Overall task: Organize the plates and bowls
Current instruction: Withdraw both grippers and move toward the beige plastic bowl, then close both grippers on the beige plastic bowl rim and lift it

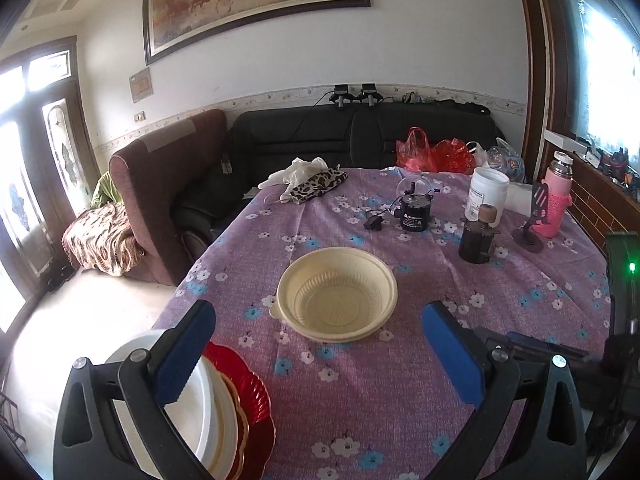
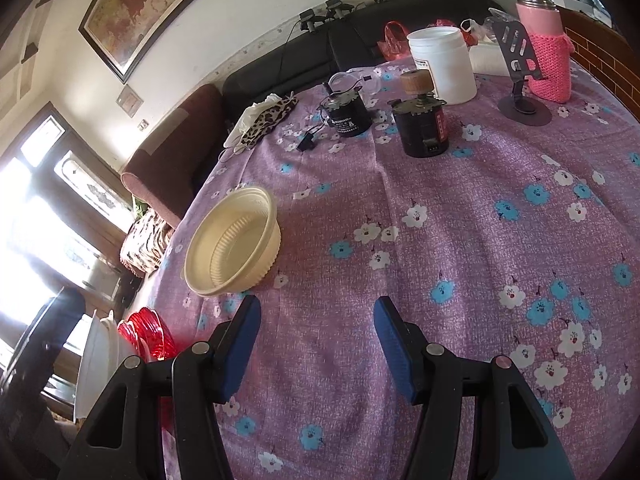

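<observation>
A stack of plates sits at the worktop's near left edge, partly hidden behind the left tool (image 1: 320, 356): a red plate (image 1: 256, 392) lies at the bottom with a cream plate (image 1: 226, 404) and a white plate (image 1: 192, 412) above it, their full outlines cut off by the tool's left finger and the frame's bottom. How many plates the stack holds is hard to make out. The left tool's blue-padded fingers stand wide apart, gripping nothing, the left one overlapping the stack in view; whether it touches the stack cannot be told. The right tool (image 2: 316, 340) is likewise spread and empty above bare cloth, with the stack off to its left, blurred against window glare. Beyond both tools, toward the left edge of the floral purple worktop (image 1: 400, 400), a cream bowl (image 1: 337, 300) rests upright, ahead of the left tool's gap and left of the right tool's. Toward the far edge stand two black motors (image 2: 422, 126), a white jar (image 2: 442, 64), a phone stand (image 2: 520, 76) and a pink-sleeved flask (image 2: 546, 52), its top cut off.
</observation>
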`<state>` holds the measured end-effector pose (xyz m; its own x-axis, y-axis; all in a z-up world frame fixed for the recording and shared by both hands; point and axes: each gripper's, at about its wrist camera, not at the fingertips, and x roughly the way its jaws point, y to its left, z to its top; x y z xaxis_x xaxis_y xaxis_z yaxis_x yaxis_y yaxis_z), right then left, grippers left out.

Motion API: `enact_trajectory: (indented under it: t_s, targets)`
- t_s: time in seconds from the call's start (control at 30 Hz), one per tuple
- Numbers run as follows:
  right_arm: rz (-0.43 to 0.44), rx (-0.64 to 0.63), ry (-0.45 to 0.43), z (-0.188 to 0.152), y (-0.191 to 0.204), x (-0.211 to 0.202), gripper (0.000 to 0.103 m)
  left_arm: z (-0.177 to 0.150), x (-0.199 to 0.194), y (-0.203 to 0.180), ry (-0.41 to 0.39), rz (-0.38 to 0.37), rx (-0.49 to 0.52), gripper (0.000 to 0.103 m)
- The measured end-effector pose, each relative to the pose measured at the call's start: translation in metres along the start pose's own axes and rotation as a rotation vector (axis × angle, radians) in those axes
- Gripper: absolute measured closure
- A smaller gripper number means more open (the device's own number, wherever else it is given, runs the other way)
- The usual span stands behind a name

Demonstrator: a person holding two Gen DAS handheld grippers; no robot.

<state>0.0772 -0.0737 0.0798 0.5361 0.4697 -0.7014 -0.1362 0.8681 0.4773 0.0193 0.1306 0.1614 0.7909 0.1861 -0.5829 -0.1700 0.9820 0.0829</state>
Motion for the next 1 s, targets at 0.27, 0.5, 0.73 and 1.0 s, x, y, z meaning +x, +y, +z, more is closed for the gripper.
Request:
enact_trajectory:
  t_s: [0.27,0.5,0.73,1.0]
  targets:
    - [0.000,0.011,0.009,0.013,0.007,0.032,0.040,0.035,0.051,0.013,0.115,-0.130,-0.152,0.000]
    - [0.029,0.022,0.001,0.027,0.016,0.058,0.040,0.048,0.107,0.040,0.204,-0.126,-0.338,0.000]
    - [0.042,-0.011,0.025,0.038,0.027,0.087,0.040,0.038,0.139,0.046,0.268,-0.085,-0.401,0.000]
    - [0.061,-0.014,0.106,0.052,0.037,0.130,0.040,0.032,0.151,0.037,0.286,-0.080,-0.390,0.000]
